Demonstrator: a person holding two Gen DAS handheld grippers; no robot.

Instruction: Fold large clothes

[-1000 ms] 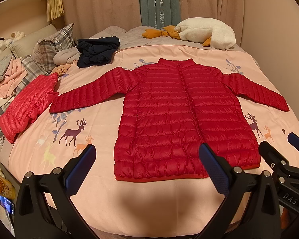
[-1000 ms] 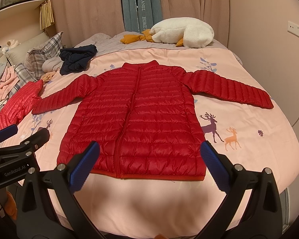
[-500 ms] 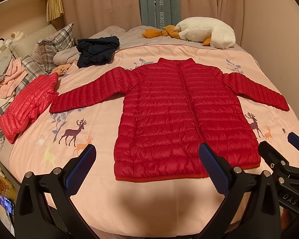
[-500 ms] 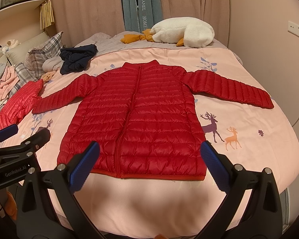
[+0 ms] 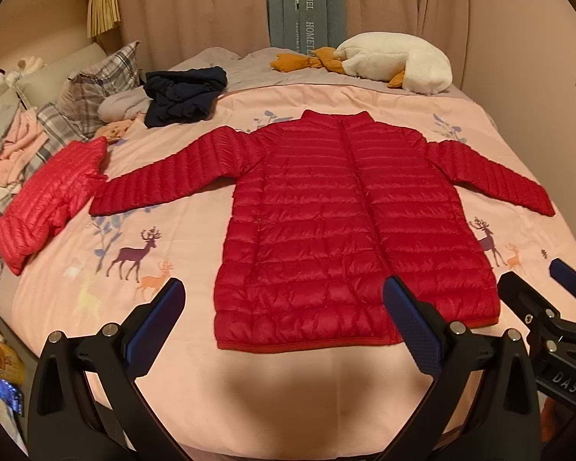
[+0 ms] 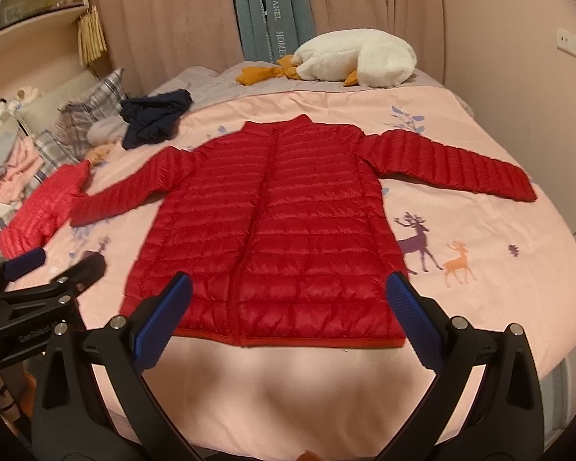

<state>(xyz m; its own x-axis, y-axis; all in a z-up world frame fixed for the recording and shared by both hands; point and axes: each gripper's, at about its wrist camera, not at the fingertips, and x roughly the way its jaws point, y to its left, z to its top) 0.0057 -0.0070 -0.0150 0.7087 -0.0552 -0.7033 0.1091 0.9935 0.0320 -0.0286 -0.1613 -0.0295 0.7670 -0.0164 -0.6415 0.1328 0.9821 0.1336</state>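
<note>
A dark red quilted puffer jacket (image 5: 341,230) (image 6: 272,238) lies flat and zipped on the pink bed, sleeves spread to both sides, hem toward me. My left gripper (image 5: 284,322) hangs open above the near bed edge, in front of the hem's left half. My right gripper (image 6: 288,319) is open too, held in front of the hem's middle. Neither touches the jacket. Each gripper shows at the side of the other's view: the right gripper (image 5: 549,307) and the left gripper (image 6: 38,280).
A folded lighter red puffer jacket (image 5: 46,196) lies at the left bed edge. A dark navy garment (image 5: 184,96), plaid pillows (image 5: 96,84) and loose clothes sit at the back left. A white goose plush (image 5: 395,63) rests near the curtains. A wall runs along the right.
The right wrist view has shifted slightly, with the jacket now a little lower and more to the right in it. The left view is unchanged. Both grippers stay open.
</note>
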